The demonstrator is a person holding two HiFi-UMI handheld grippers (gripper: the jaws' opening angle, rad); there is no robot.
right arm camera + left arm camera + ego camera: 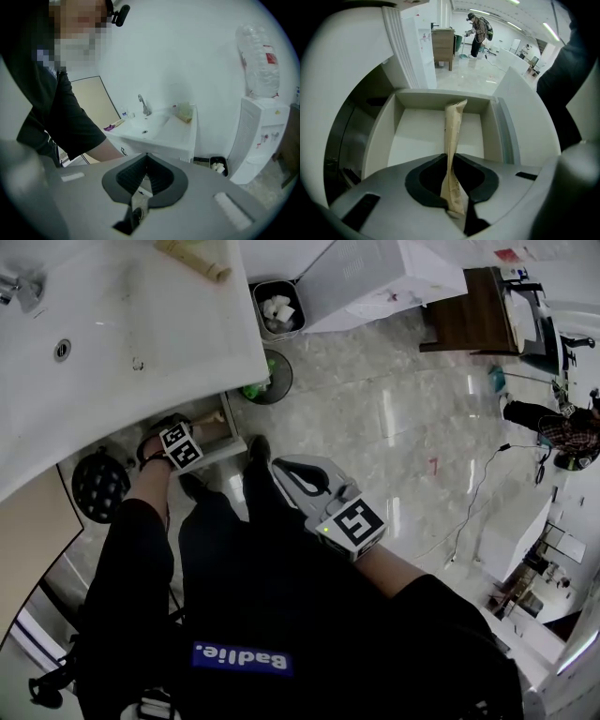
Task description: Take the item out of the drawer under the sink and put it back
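Note:
In the left gripper view my left gripper [451,158] is shut on a thin tan paper packet [453,131]. The packet hangs down into the open white drawer [408,140], which holds nothing else I can see. The head view shows the left gripper [181,446] pointing steeply down over the drawer [228,418], under the edge of the white sink [112,334]. My right gripper [289,474] hovers over the floor to the right of the drawer. In its own view the right gripper [146,155] is shut with nothing in it and faces the sink [159,131].
A small bin with white scraps [278,310] and a dark bowl [269,379] stand on the floor by the sink. A black round object [98,486] lies left of the drawer. A water dispenser [260,136] stands right of the sink. A person [477,29] stands far off.

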